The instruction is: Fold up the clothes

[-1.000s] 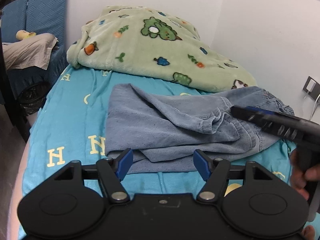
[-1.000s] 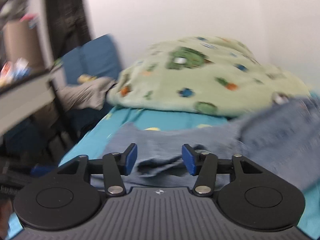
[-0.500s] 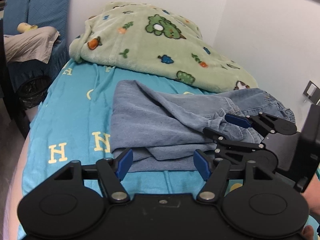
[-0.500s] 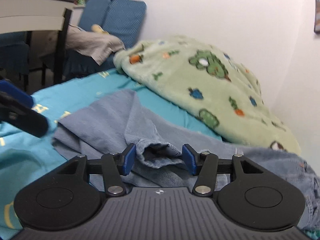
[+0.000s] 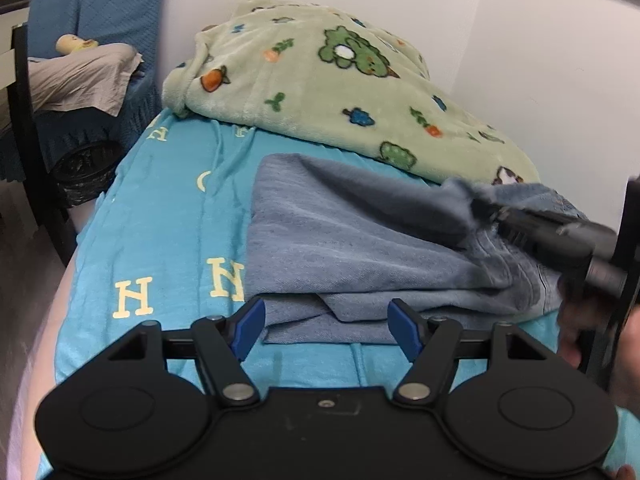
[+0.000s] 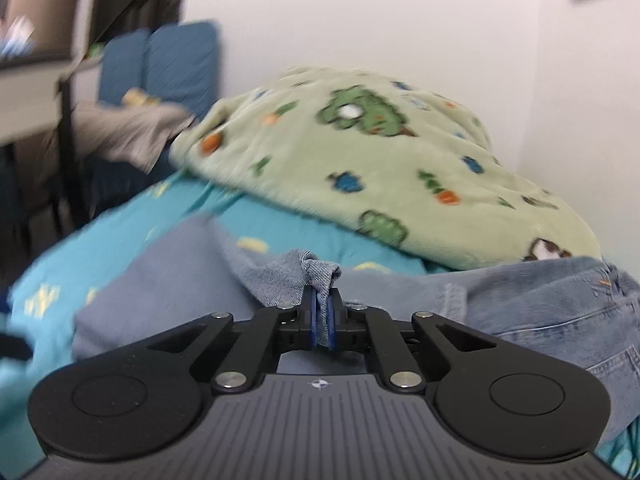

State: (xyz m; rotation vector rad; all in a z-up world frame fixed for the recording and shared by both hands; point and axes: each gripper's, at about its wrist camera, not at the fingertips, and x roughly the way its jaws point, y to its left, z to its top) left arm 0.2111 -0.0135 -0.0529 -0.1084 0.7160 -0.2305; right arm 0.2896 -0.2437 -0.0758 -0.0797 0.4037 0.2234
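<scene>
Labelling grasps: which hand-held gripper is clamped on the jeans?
The right hand-held gripper: its pads pinch a bunched fold of jeans. The left hand-held gripper gapes open, empty.

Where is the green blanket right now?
In both views the green blanket lies heaped at the far end of the bed, against the wall, just behind the jeans.

1. Jeans [image 5: 360, 240]: faded blue denim with orange stitching, pinched between the right gripper's [image 6: 320, 312] blue pads.
2. Bedsheet [image 5: 160, 240]: turquoise with pale yellow letters, to the left of the left gripper [image 5: 326, 324].
3. Fleece blanket [image 5: 320, 92]: pale green, printed with green trees, orange carrots and blue shapes, beyond both grippers.
4. Both grippers: black bodies, blue finger pads [image 5: 250, 320].
5. Chair cushions [image 5: 100, 4]: dark blue, quilted, far left.
6. Cloth [image 5: 76, 80] on the chair: grey-beige.
</scene>
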